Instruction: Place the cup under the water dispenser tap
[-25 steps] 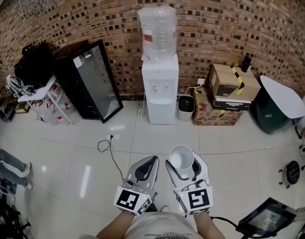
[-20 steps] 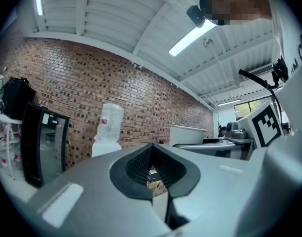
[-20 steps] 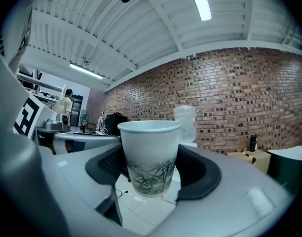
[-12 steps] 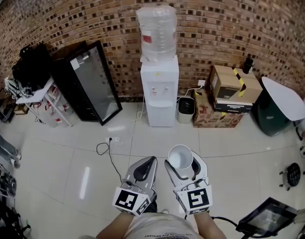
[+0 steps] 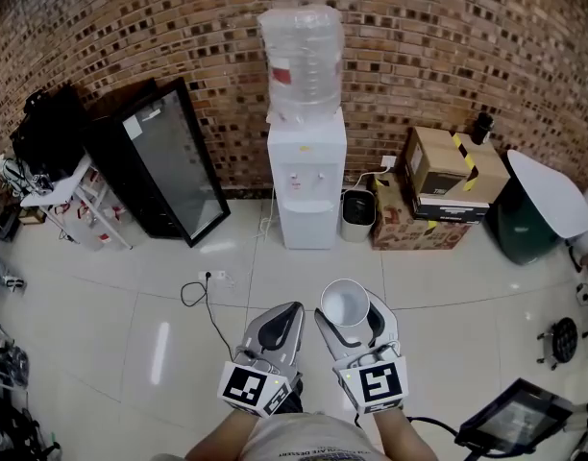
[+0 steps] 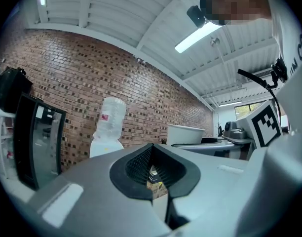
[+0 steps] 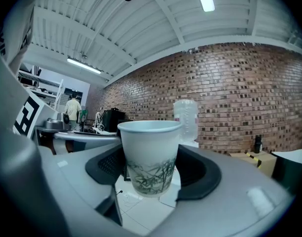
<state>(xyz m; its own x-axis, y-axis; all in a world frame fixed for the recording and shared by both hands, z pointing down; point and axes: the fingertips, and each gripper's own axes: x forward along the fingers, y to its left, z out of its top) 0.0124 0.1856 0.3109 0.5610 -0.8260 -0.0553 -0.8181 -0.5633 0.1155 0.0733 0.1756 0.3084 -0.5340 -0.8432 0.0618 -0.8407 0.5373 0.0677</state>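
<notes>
A white paper cup [image 5: 345,307] with a green leaf print stands upright between the jaws of my right gripper [image 5: 347,323], which is shut on it. In the right gripper view the cup [image 7: 150,157] fills the middle, gripped at its lower half by the gripper [image 7: 151,177]. My left gripper [image 5: 282,317] is beside it on the left, its jaws closed together and empty; that shows in the left gripper view too [image 6: 152,154]. The white water dispenser [image 5: 306,176] with a clear bottle [image 5: 302,60] stands ahead against the brick wall, across a stretch of floor.
A black glass-door cabinet [image 5: 159,161] leans left of the dispenser. A small bin [image 5: 356,209] and cardboard boxes [image 5: 438,185] stand to its right, then a green bin with a white lid [image 5: 534,205]. A cable and socket [image 5: 203,291] lie on the tiles ahead at left.
Both grippers have moved forward toward the dispenser, which now looks nearer and larger. The cup stays held in the right gripper; the left jaws stay closed.
</notes>
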